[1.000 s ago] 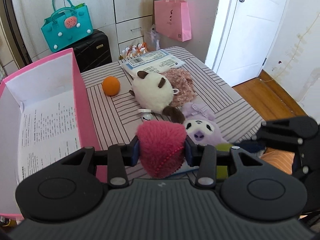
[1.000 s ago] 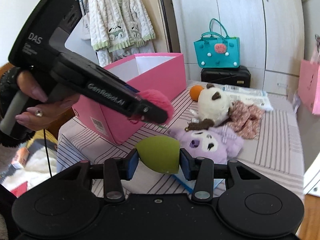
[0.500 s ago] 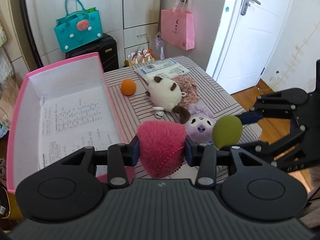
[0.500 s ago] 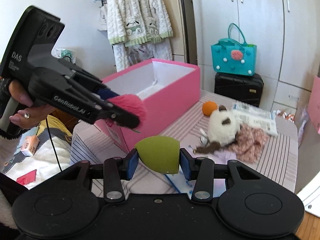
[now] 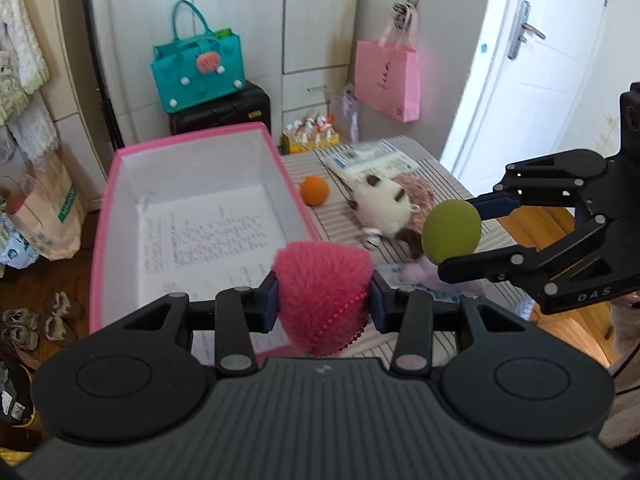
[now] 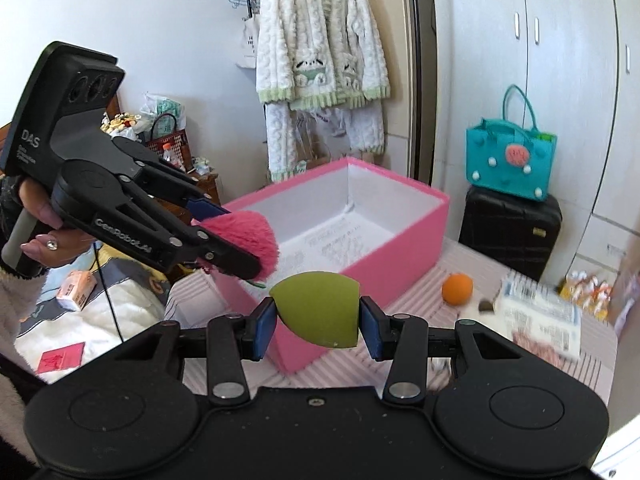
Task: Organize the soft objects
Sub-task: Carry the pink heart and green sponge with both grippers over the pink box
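My left gripper (image 5: 323, 307) is shut on a fluffy pink heart plush (image 5: 322, 280), held above the near end of the open pink box (image 5: 192, 208). It also shows in the right wrist view (image 6: 244, 246). My right gripper (image 6: 318, 322) is shut on a green sponge (image 6: 318, 308), held in the air to the right of the box (image 6: 400, 248). The sponge also shows in the left wrist view (image 5: 451, 230). A white plush (image 5: 382, 206), a pink fuzzy item (image 5: 420, 200), a purple plush (image 5: 416, 272) and an orange ball (image 5: 315, 190) lie on the striped table (image 5: 340, 220).
A paper packet (image 5: 368, 160) lies at the table's far end. A teal bag (image 5: 198, 72) sits on a black suitcase (image 5: 224, 114) behind the box. A pink bag (image 5: 388, 76) hangs on the cabinet. A white door (image 5: 532, 60) is at the right.
Both grippers have risen and swung left toward the pink box, each still holding its item. The box now fills more of both views.
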The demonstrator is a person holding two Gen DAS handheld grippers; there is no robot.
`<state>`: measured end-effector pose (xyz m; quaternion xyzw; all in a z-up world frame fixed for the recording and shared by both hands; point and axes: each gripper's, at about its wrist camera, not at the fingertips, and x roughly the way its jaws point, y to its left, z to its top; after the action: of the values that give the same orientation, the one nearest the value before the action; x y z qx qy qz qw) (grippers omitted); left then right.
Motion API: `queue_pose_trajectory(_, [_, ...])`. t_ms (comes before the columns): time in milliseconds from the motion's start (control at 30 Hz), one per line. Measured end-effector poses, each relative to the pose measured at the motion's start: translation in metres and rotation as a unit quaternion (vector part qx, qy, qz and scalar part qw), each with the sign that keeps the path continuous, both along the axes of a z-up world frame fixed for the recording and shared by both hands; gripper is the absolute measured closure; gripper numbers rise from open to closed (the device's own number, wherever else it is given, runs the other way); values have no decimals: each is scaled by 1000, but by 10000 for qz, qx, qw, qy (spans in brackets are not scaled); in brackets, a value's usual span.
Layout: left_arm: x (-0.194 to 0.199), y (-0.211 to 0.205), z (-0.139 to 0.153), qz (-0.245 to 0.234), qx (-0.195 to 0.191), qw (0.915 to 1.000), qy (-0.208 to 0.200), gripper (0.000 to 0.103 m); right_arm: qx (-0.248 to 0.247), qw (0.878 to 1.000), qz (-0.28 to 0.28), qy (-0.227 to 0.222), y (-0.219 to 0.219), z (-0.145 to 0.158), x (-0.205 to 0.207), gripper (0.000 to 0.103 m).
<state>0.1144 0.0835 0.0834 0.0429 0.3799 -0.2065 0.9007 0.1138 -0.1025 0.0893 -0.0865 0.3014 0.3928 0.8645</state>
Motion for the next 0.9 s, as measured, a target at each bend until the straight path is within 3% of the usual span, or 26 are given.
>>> queue_pose_trajectory(133, [17,20,-2,211,-123,9997,-35,61,86,9999,23,-141,12,0,18,53])
queue_pose_trajectory(333, [68,51,-26,753,-266,9965,235,60,16,9991,123,-416,36,0,48,53])
queue_pose_trajectory(567, [131,49,-36,848,366,9954,264,61,-401,9974,395,-441,73,-1,111,53])
queue_pose_trajectory(700, [169,45,-46,775,599,9932,629,60,-610,9949,728,-354,91,-10,142,53])
queue_pose_trajectory(767, [182,44,-53,805,767,9911,727,60,-914,9913,782,-542,102,-18,151,53])
queue_pose_trajectory(900, [197,48,-55,935,752,9895,803,60,-1444,9828,922,-684,116,-31,164,53])
